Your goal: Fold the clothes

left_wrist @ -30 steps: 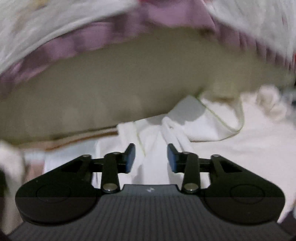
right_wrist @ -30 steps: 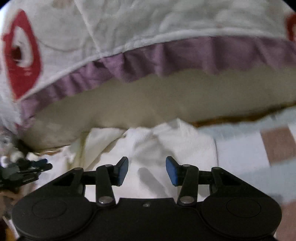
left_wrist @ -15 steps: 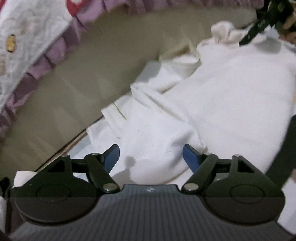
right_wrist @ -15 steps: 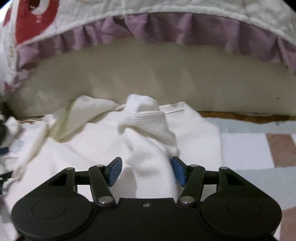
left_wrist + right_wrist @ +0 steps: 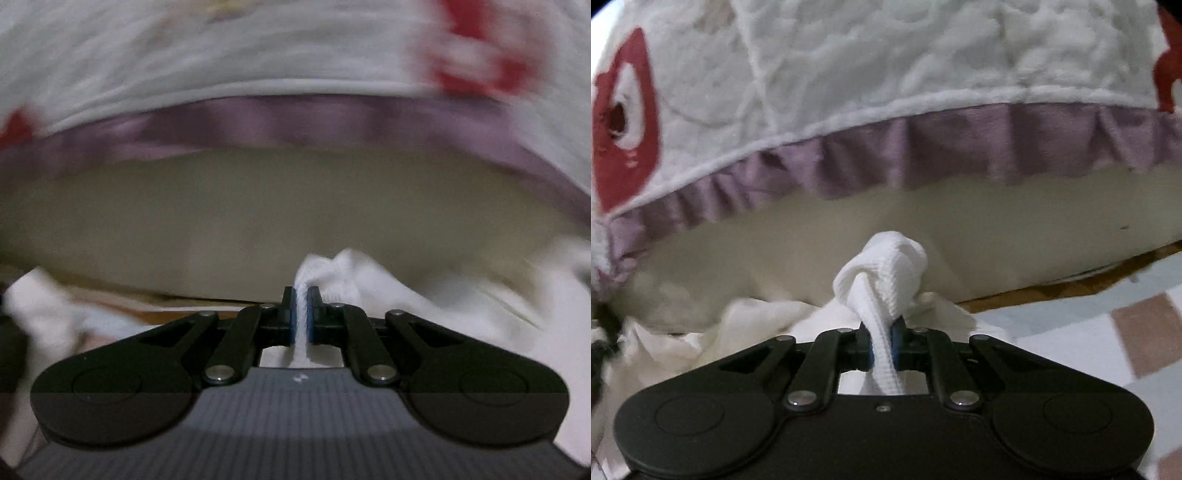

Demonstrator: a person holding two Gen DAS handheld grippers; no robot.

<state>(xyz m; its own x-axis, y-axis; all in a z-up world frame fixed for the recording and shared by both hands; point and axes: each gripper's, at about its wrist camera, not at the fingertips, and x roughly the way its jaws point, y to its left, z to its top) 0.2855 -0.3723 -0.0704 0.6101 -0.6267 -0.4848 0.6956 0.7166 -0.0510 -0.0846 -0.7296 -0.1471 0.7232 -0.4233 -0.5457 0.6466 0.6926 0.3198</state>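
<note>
I had the left gripper [image 5: 302,314] pinched shut on a ridge of the white garment [image 5: 461,314]. The right gripper's [image 5: 882,343] jaws were closing on another bunched fold, ready for lifting. The garment lay on the checked mat [image 5: 1108,332], against the bed [image 5: 923,221].

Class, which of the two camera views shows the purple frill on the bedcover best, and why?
The right wrist view: the purple frill is sharp there, with its pleats showing under the white bedcover. The left wrist view shows the same frill only as a blurred purple band.
</note>
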